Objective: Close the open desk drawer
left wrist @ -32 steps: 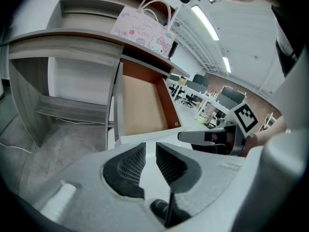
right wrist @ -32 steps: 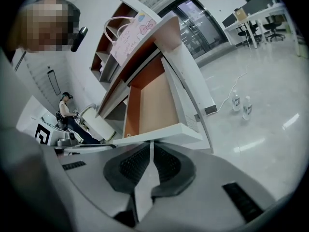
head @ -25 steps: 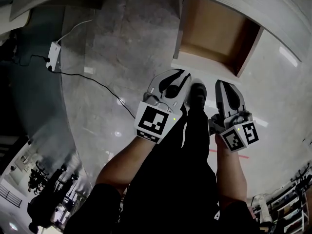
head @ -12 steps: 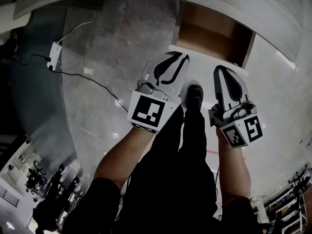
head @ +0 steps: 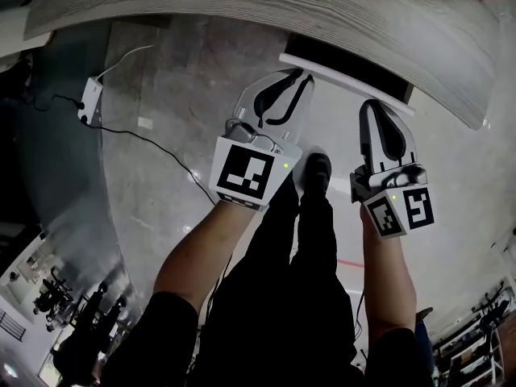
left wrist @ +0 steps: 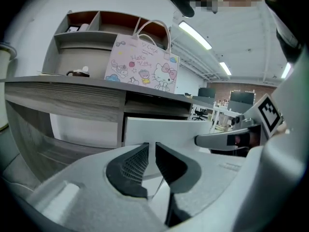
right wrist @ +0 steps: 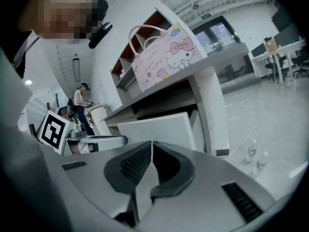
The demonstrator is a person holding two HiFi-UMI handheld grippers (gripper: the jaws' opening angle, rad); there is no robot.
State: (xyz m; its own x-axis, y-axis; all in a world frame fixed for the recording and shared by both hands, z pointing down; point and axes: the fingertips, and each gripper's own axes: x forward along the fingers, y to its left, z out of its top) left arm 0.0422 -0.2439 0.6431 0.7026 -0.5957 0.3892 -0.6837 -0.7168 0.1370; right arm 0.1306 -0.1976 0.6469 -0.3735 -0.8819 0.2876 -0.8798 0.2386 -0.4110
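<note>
Nearest, the left gripper (left wrist: 151, 149) has its fingers clenched on nothing. The right gripper (right wrist: 150, 146) has just been closing its fingers, which now meet, also empty. Just beyond, at twelve o'clock from both, the white flat-fronted desk drawer (left wrist: 159, 129) stands slightly proud of the grey wood-grain surface (head: 242, 6), its long axis running nine to three. The left fingers look marginally nearer its front. Whether they touch it cannot be told.

Head view: high up, looking steeply down past the person's legs (head: 306, 280) to the floor (head: 177, 111), desk (head: 242, 6) edge at top. Left gripper view and right gripper view: low, close, facing the desk. All three share the white drawer front (head: 339, 79); both gripper views share the pink bag (left wrist: 142, 64).
</note>
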